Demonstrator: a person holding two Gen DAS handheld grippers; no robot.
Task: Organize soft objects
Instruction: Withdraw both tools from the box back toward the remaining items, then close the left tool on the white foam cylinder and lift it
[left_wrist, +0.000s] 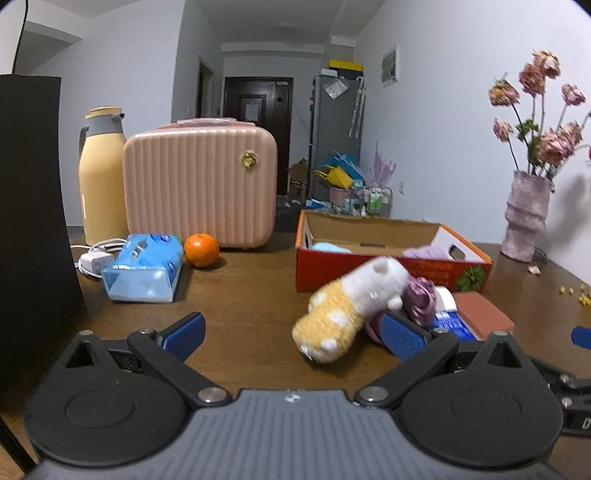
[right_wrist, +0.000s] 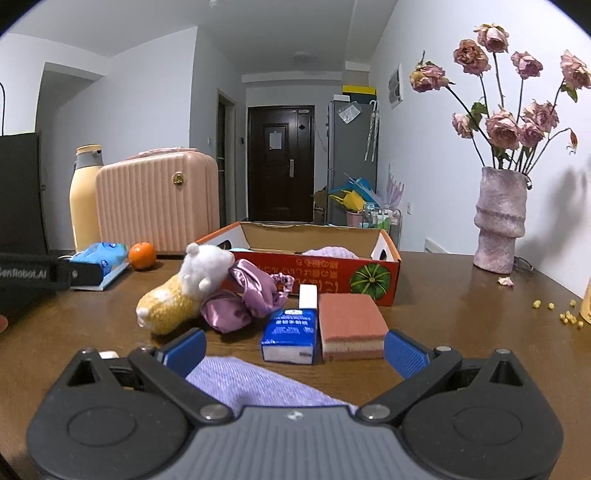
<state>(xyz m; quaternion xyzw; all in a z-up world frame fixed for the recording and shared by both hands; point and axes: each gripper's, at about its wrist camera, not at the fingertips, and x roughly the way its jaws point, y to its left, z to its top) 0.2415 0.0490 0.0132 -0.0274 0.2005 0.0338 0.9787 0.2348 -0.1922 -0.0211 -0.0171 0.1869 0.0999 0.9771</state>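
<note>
A yellow and white knitted plush toy lies on the wooden table, leaning on a crumpled purple satin cloth. My left gripper is open, and the toy's yellow end sits between its blue fingers without being held. My right gripper is open above a lilac knitted cloth at the near edge. Behind stands an open red cardboard box holding a lilac soft item and a light blue one.
A small blue tissue pack and a brown sponge lie in front of the box. A larger blue tissue pack, an orange, a pink case and a yellow flask stand at left. A vase stands at right.
</note>
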